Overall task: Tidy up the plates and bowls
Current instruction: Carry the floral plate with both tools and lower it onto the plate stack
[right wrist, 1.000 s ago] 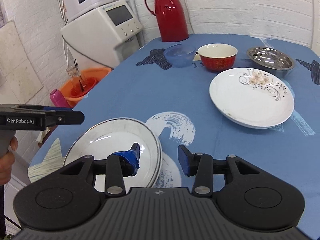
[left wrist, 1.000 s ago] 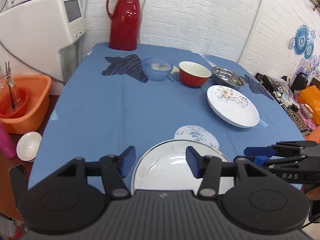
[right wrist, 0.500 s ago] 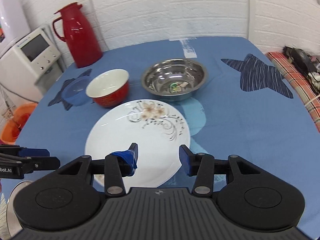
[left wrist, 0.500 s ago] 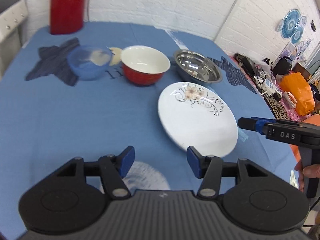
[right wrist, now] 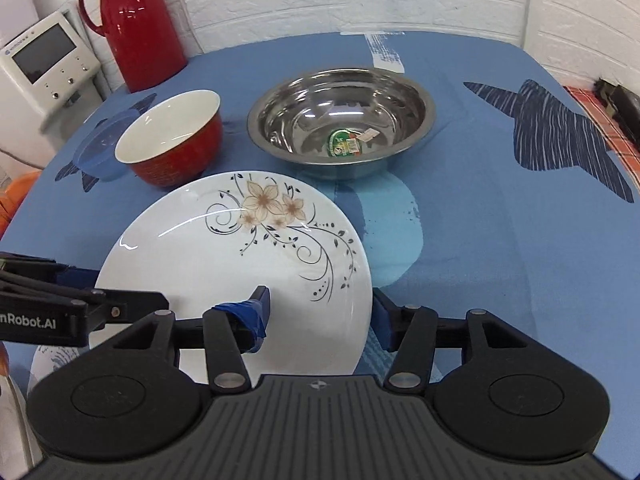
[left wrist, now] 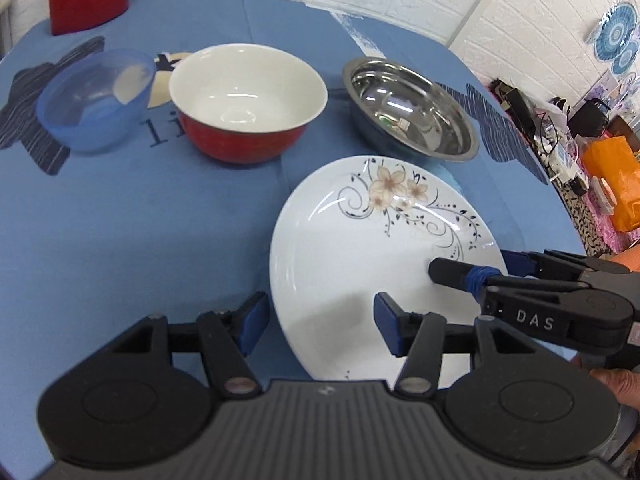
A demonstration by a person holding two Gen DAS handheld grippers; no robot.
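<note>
Both claws spread wide at the near edge of the flowered plate [right wrist: 224,264], which lies flat on the blue-clothed worktop [right wrist: 480,240] in front of the bowls. Left claw [left wrist: 316,322] open, straddling the plate's left rim — one blue pad [left wrist: 253,320] outside on the cloth, the other over the white surface. Right claw [right wrist: 320,314] likewise open, astride the right rim: taped pad [right wrist: 252,316] above the plate, the other pad just past its edge, nothing gripped by either. Whether any pad touches the china, cannot tell. In the left wrist view, right claw reaching in from the right across the plate, a bit of hand [left wrist: 618,384] at its handle.

Behind the plate, in a row: translucent blue bowl [left wrist: 94,98] at left, red bowl [left wrist: 246,100] with white inside just beside it, steel bowl [right wrist: 342,120] at right with a green sticker [right wrist: 343,145] in its bottom — all upright, apart from the plate. Red thermos [right wrist: 138,24] at the far edge, white appliance [right wrist: 44,64] off the worktop's left side. Sliver of another white plate [right wrist: 48,360] at lower left in the right wrist view.
</note>
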